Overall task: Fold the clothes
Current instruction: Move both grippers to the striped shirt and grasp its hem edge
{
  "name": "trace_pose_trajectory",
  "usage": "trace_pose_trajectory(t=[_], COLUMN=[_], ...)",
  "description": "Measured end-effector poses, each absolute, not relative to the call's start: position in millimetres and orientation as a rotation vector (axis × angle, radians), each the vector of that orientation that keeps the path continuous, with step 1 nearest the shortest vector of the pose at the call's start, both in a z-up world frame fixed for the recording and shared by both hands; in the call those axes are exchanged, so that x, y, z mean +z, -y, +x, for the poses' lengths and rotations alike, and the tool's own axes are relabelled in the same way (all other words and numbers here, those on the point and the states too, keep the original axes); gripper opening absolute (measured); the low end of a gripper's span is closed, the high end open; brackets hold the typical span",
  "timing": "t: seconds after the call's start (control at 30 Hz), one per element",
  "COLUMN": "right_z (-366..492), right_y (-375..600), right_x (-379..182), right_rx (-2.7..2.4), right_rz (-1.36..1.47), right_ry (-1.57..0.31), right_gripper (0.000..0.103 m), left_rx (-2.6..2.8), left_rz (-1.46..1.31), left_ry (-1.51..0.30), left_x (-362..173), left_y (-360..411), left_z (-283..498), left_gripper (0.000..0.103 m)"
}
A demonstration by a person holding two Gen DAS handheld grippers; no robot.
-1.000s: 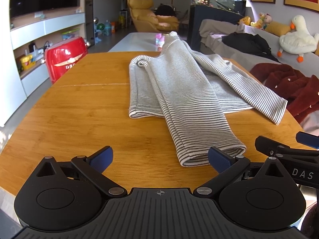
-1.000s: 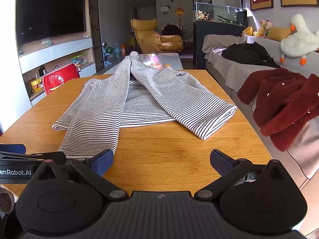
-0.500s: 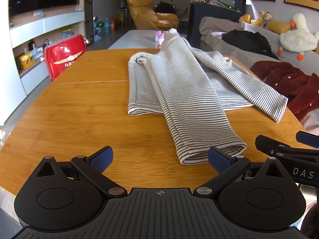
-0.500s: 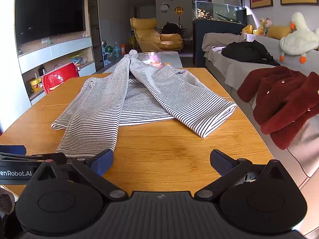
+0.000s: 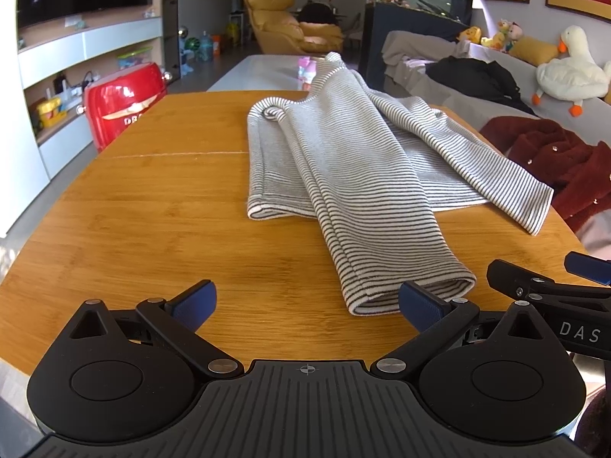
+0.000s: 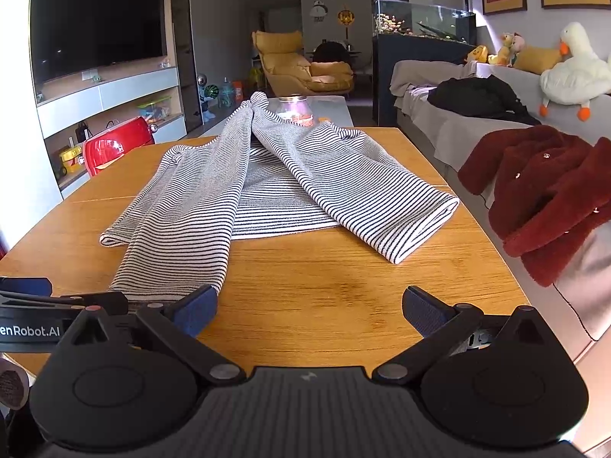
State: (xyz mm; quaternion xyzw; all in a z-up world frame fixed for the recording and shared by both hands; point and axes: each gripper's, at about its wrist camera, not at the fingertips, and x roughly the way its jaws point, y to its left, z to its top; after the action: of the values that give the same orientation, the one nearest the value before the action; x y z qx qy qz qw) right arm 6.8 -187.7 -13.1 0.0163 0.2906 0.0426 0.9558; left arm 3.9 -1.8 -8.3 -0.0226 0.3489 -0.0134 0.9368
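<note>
With the grey-and-white striped knit top (image 5: 355, 175) lying part-folded on the wooden table (image 5: 152, 229), sleeves drawn toward the near edge, both the left gripper (image 5: 307, 301) and right gripper (image 6: 310, 307) hover spread apart and empty, so the next move seems to call for pinching each sleeve cuff.

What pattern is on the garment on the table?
Thin dark and white stripes on the garment; clearest in right wrist view.

Red coat (image 6: 542, 191) beside wooden table (image 6: 305, 290); toy goose (image 6: 573, 72) behind.

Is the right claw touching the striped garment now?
Apart. The right wrist view shows bare table between the open right claw and the striped garment.
</note>
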Motion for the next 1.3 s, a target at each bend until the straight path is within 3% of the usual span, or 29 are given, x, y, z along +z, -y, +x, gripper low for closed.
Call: trace_pose_trajectory(t=[0.4,0.8,1.1,1.3], right_z=[22,168,244,264], right_y=[187,208,187,190], right_x=[-5,40,14,-8], right_rx=[0.147,0.283,0.316,0.352], right_rz=[-0.003,0.128,0.088,0.249], right_ry=[-0.608,-0.543,-0.643,-0.719], right_gripper=[0.103,0.103,0.103,0.103], left_rx=[-0.082,-0.211,-0.292,-0.323], left_rz=[-0.072,-0.117,-0.269,-0.331], left_ry=[-0.706,-0.624,-0.805,-0.793], left_x=[3,45,-5,-12], left_y=[-6,-33,-42,-50], left_z=[23,147,222,236], left_gripper=[0.103,0.103,0.103,0.103])
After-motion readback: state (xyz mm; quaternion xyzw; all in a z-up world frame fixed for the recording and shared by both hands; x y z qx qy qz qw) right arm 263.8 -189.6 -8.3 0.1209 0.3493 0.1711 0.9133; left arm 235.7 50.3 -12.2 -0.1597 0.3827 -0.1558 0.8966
